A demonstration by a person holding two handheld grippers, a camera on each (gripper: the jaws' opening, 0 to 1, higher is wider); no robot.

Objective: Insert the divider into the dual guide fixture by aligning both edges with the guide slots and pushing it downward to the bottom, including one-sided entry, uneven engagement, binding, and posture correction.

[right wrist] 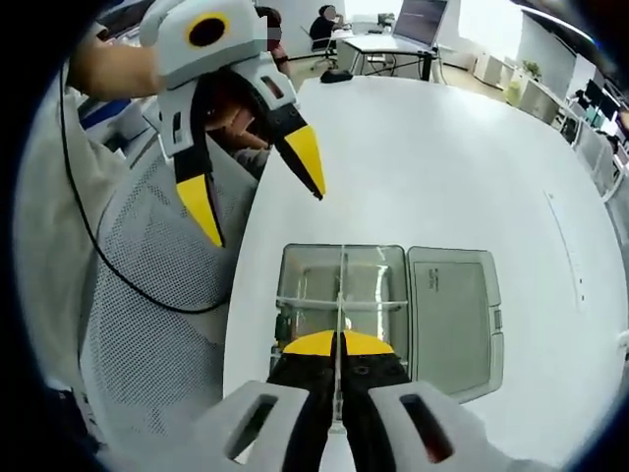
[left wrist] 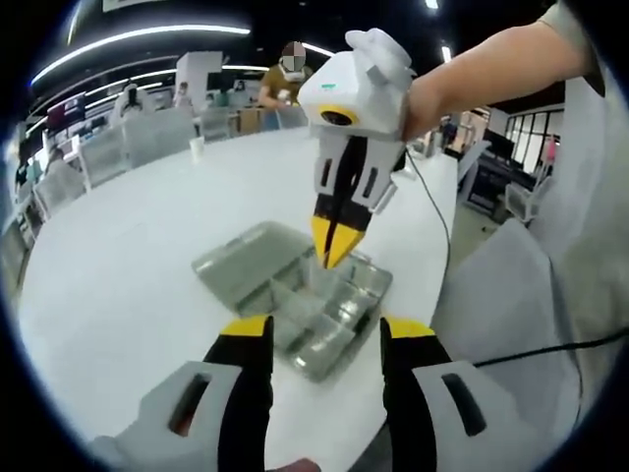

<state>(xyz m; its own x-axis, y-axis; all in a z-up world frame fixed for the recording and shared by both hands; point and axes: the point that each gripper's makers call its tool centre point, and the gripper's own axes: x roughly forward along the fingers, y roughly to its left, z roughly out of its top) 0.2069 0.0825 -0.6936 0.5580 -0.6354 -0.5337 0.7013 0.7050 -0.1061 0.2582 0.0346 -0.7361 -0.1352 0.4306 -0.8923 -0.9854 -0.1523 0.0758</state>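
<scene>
Here, a clear plastic compartment box point(right wrist: 385, 295) is seen lying open on a white table point(right wrist: 442, 157), and every position below is given relative to that box. Its lid point(right wrist: 449, 320) is folded flat to one side. A thin transparent divider point(right wrist: 341, 295) is held edge-on by the right gripper point(right wrist: 337, 346), whose yellow-tipped jaws are pressed together on the divider's upper edge. In the right gripper view the divider's long axis is seen running straight ahead, away from the gripper, across the middle of the box, with a cross partition point(right wrist: 339, 303) met at a right angle. In the left gripper view the right gripper point(left wrist: 334, 246) is seen pointing down onto the box point(left wrist: 295, 295), directly above it.

The left gripper point(left wrist: 324, 339) is kept back from the box on its near side, above the table point(left wrist: 118, 256), its jaws spread wide with nothing between them. In the right gripper view the left gripper point(right wrist: 260, 192) is seen raised beyond the box's far edge.

No loose contents can be made out in the compartments. How deep the divider sits in its slots cannot be told; a level downward push is judged the likely next need, with the right gripper being the nearer.
</scene>
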